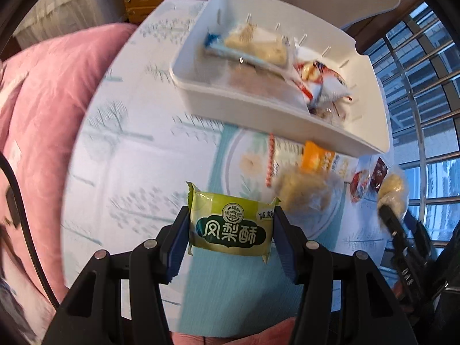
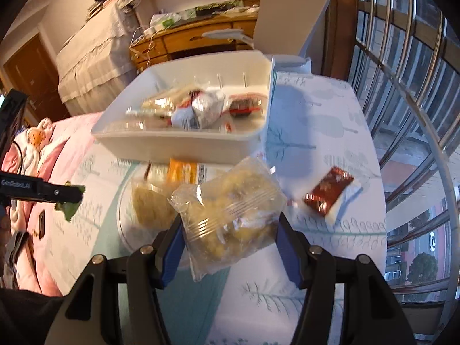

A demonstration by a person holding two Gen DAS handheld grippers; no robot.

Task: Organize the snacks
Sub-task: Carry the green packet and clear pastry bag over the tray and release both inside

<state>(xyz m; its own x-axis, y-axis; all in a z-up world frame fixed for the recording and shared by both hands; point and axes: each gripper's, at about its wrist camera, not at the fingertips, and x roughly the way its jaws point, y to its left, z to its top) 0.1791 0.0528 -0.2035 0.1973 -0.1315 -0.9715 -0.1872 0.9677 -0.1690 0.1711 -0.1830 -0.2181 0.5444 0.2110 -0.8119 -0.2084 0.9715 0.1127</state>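
Note:
My left gripper (image 1: pixel 231 224) is shut on a green pineapple-cake packet (image 1: pixel 230 224) and holds it above the table. My right gripper (image 2: pixel 231 230) is shut on a clear bag of yellow pastry (image 2: pixel 230 218), lifted over the table. A white bin (image 1: pixel 273 109) stands at the back with several snacks in it; it also shows in the right wrist view (image 2: pixel 178 143). The right gripper with its bag shows at the right edge of the left wrist view (image 1: pixel 394 201). The left gripper shows at the left of the right wrist view (image 2: pixel 69 192).
A plate (image 2: pixel 123 224) holds a clear-wrapped pastry (image 2: pixel 152 204) and an orange packet (image 2: pixel 181 169) near the bin. A dark red packet (image 2: pixel 327 192) lies on the cloth at the right. A pink quilt (image 1: pixel 43 100) lies to the left, window bars (image 2: pixel 402 86) to the right.

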